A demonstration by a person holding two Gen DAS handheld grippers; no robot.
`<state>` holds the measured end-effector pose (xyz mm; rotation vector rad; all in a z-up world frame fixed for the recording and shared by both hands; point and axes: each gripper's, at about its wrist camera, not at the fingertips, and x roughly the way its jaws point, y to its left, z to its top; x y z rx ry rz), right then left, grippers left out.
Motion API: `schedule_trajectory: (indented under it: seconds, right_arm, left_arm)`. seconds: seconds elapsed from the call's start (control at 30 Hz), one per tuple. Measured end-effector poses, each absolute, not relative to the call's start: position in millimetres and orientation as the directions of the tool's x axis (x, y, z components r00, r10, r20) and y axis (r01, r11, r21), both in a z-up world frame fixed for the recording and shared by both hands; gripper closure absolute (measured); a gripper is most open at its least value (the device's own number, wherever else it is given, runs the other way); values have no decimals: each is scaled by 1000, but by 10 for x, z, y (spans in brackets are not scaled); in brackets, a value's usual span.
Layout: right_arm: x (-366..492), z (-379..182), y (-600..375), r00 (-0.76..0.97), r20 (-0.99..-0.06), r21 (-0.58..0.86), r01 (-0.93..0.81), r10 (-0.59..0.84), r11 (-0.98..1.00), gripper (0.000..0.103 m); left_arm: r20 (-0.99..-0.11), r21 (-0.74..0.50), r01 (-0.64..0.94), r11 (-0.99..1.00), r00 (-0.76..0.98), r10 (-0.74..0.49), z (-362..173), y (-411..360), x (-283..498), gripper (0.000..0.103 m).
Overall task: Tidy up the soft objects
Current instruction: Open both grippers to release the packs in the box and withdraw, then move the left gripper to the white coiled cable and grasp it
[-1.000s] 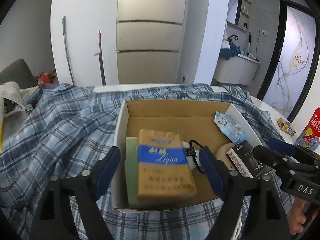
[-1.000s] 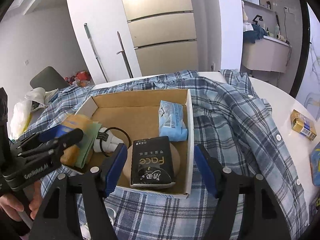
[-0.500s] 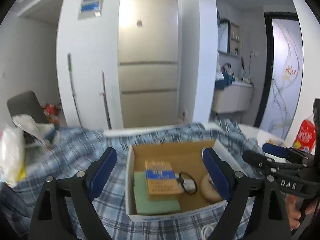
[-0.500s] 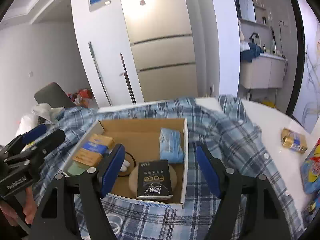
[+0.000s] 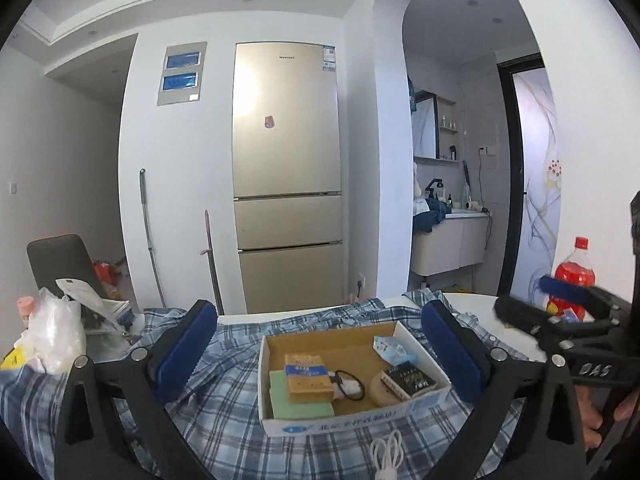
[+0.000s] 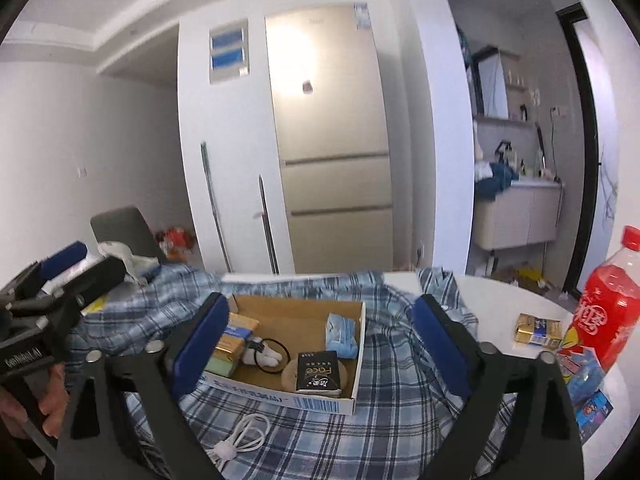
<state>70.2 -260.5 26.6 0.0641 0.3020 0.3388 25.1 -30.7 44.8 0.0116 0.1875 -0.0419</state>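
Observation:
An open cardboard box (image 5: 340,420) rests on a blue plaid shirt (image 5: 224,400) spread over the table. Inside lie an orange tissue pack (image 5: 307,374) on a green pack (image 5: 300,402), a light blue pack (image 5: 390,348), a black "Face" pack (image 6: 318,370) on a round beige item (image 5: 380,390), and a white piece with a black hair tie (image 6: 266,354). My left gripper (image 5: 316,314) and right gripper (image 6: 320,304) hover above and in front of the box. The jaws of both are opening, with nothing between them.
A white cable (image 6: 240,438) lies on the shirt in front of the box. To the right stand a red soda bottle (image 6: 608,312), a gold pack (image 6: 538,330) and blue snack packets (image 6: 588,380). A plastic bag (image 5: 52,336) sits at far left.
Both grippers have risen and drawn back from the box, so it looks smaller and lower. Their jaws have spread wider. The orange and black packs stay in the box.

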Motion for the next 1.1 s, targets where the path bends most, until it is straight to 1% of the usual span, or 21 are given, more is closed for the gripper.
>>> schedule_trajectory:
  seconds: [0.07,0.13,0.23,0.37,0.43,0.53,0.67,0.77,0.83,0.9,0.93,0.97,1.0,1.03,1.07,1.1]
  right_arm:
    - [571,229,-2640,921,-215,101,-310,325,945,0]
    - [485,160,-2641,935,-182,64,-297,303,953,0]
    - [495,25,-2652,930,-196,59,-306,312,950,0]
    - [551,-149,-2677,913,-245,79,-318,328,945,0]
    - [572,-159,-2692,909,-259,86,-314,326,945,0]
    - [533,-171,-2729,913,-249,92,-311,324,946,0]
    - [497,-167,-2710,916,-240,82,-311,321,947,0]
    - [477,-148,-2724,918,-232,83,-311,322,947,0]
    - [482,-143,-2726,915,-239,87,-315,327,945,0]
    - [489,-136,-2718,906,-250,90,-329,341,940,0]
    - [501,-139,-2710,899,-260,91,-340,352,936,0]
    - [510,-144,-2702,896,-268,89,-344,355,935,0]
    - [516,-149,-2688,894,-275,84,-345,355,935,0]
    - [521,-155,-2674,893,-279,77,-344,352,936,0]
    - [525,-159,-2662,893,-283,71,-344,350,936,0]
    - [529,-165,-2652,893,-287,68,-343,347,937,0]
  left_arm:
    - [-184,2,51,999,982,-50,359,-288,169,0]
    - [-184,10,58,998,981,-55,245,-298,128,0]
    - [-187,23,61,998,981,-56,76,-312,109,0]
    - [-240,28,72,997,969,-63,-89,-330,190,0]
    - [-241,20,64,998,969,-57,-106,-310,180,0]
    - [-250,26,57,998,967,-49,-126,-318,189,0]
    - [-279,33,83,996,958,-70,-146,-351,235,0]
    - [-345,40,131,991,932,-110,-184,-396,311,0]
    - [-385,38,168,985,912,-141,-217,-436,357,4]
    - [-460,21,222,975,868,-188,-294,-481,456,17]
    - [-513,3,252,968,831,-215,-354,-507,530,20]
    - [-552,-13,271,963,801,-233,-402,-521,587,26]
    - [-602,-32,285,958,759,-246,-475,-539,664,32]
    - [-650,-45,297,954,716,-254,-560,-568,733,34]
    - [-690,-51,308,950,677,-257,-634,-601,792,40]
    - [-711,-51,313,949,655,-254,-692,-631,820,47]
